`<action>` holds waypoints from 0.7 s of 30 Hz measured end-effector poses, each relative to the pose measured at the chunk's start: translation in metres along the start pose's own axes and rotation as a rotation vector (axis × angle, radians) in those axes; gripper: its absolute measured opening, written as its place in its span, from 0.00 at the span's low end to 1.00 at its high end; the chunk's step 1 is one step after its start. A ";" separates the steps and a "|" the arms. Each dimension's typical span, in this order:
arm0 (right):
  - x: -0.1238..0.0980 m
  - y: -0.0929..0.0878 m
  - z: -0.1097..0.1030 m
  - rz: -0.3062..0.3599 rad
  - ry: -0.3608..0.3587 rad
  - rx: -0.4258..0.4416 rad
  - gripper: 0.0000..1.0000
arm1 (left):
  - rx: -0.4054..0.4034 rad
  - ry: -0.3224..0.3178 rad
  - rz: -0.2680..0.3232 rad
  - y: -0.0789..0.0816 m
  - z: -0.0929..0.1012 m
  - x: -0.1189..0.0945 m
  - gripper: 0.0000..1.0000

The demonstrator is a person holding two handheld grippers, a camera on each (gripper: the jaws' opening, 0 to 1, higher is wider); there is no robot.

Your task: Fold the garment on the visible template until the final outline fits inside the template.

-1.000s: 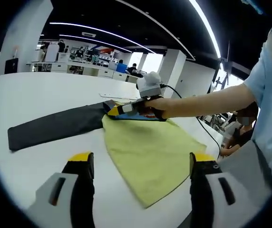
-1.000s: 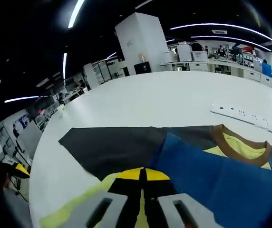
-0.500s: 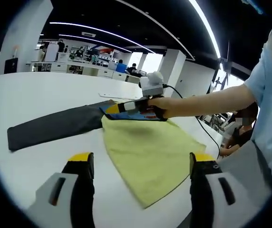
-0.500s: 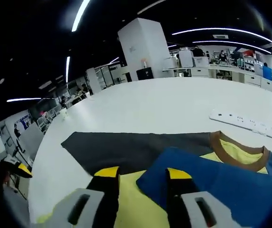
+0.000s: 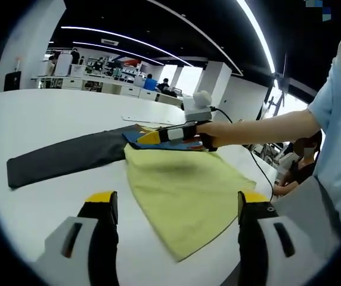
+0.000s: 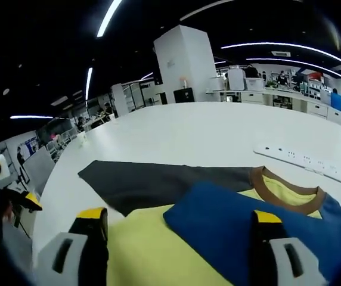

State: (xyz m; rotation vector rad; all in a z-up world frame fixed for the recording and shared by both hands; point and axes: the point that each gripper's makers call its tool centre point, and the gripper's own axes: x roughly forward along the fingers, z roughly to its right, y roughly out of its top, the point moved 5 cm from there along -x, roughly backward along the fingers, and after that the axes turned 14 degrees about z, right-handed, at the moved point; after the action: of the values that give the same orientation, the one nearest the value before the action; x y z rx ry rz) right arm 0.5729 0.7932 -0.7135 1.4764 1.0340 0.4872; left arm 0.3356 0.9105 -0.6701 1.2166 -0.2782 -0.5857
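At the bottom of the left gripper view, the left tool [image 5: 173, 205] is hanging above the white worktop [image 5: 51, 119] with its jaws spread wide and nothing between them. Just past it, in the lower centre of the frame, the garment [image 5: 182, 185] is lying flat: a yellow body panel nearest, a dark grey sleeve [image 5: 63, 158] stretching toward the left edge, and a blue sleeve [image 6: 254, 223] folded over the chest near the brown collar [image 6: 284, 185]. I cannot make out any template outline under the cloth.

Further back, at centre frame, the right tool [image 5: 158, 136] is hovering over the folded blue sleeve. A second ago its jaws were pressed together on the blue fabric; half a second ago they were parting; now, in the right gripper view, they are standing far apart at the lower corners, holding nothing. So the blue sleeve fold is probably being left as placed, and the grey sleeve is likely the next part needing folding inward.

Beyond the collar, at right of that view, a white power strip [image 6: 298, 159] is lying on the worktop.
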 end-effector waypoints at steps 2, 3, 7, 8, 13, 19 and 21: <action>-0.004 -0.001 0.003 -0.010 -0.010 -0.008 1.00 | 0.001 -0.001 0.001 0.000 0.000 0.000 0.80; -0.005 -0.001 0.004 -0.011 -0.013 -0.009 1.00 | 0.000 -0.001 0.002 0.000 0.000 0.000 0.80; -0.014 0.003 0.009 -0.004 -0.031 0.000 1.00 | 0.001 -0.003 -0.002 0.000 0.001 0.000 0.80; -0.017 0.005 0.010 -0.001 -0.033 -0.003 1.00 | -0.001 -0.004 -0.001 0.000 0.001 0.000 0.80; -0.040 0.005 0.016 -0.001 -0.044 -0.018 1.00 | -0.001 -0.027 -0.021 -0.004 0.006 0.001 0.80; -0.070 0.005 0.032 -0.005 -0.090 -0.028 0.99 | -0.006 -0.032 -0.013 -0.002 0.008 0.001 0.80; -0.078 0.006 0.036 -0.003 -0.105 -0.029 0.99 | -0.018 -0.031 0.000 0.000 0.009 0.000 0.79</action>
State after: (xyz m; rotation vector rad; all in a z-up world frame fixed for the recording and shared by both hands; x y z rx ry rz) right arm 0.5631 0.7097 -0.6943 1.4593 0.9428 0.4163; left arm 0.3312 0.9034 -0.6675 1.1909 -0.2981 -0.6061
